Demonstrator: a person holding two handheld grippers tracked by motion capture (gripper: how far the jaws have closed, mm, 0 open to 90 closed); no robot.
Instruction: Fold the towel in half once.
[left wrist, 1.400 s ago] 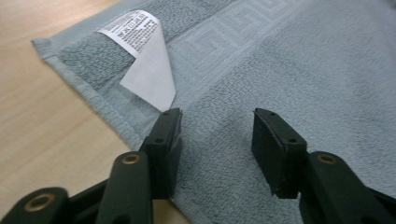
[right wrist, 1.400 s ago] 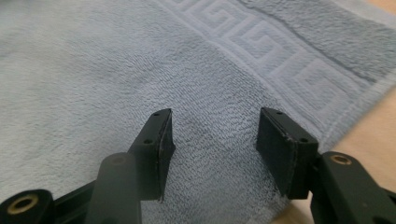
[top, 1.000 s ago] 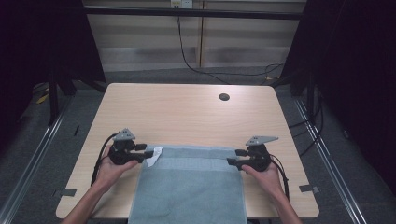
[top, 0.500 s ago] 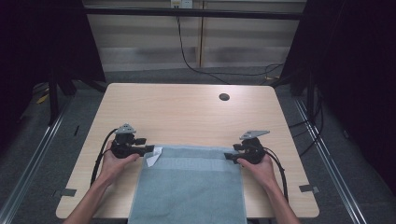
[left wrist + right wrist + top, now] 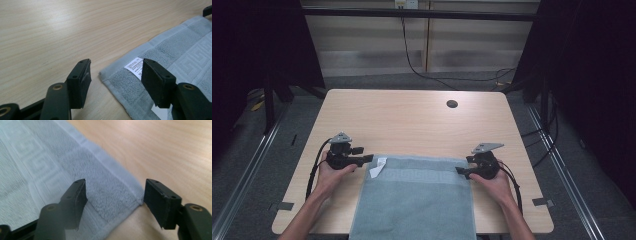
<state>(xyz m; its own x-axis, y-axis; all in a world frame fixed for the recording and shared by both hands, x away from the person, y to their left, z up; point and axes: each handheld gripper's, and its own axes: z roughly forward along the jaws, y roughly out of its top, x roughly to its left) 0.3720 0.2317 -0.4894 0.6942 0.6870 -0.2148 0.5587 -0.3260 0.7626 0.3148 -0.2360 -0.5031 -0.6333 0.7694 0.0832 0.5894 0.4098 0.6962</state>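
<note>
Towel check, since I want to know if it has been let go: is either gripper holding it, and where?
Nothing is held. Both grippers' jaws have just been opening at the towel's far corners.

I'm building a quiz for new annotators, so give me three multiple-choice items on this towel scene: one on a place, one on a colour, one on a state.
1. Where does the towel lie on the table?
A. at the far edge
B. at the near edge, between the grippers
C. on the floor

2. What colour is the towel?
A. red
B. yellow
C. grey-blue

3. How do the jaws of the left gripper and right gripper stand?
A. both open
B. both clamped on the towel
C. one clamped, one open

Key: 1 B, it hangs over the near edge; 2 C, plain in every view; 3 A, clear gaps show, the pads pressing on nothing.
</note>
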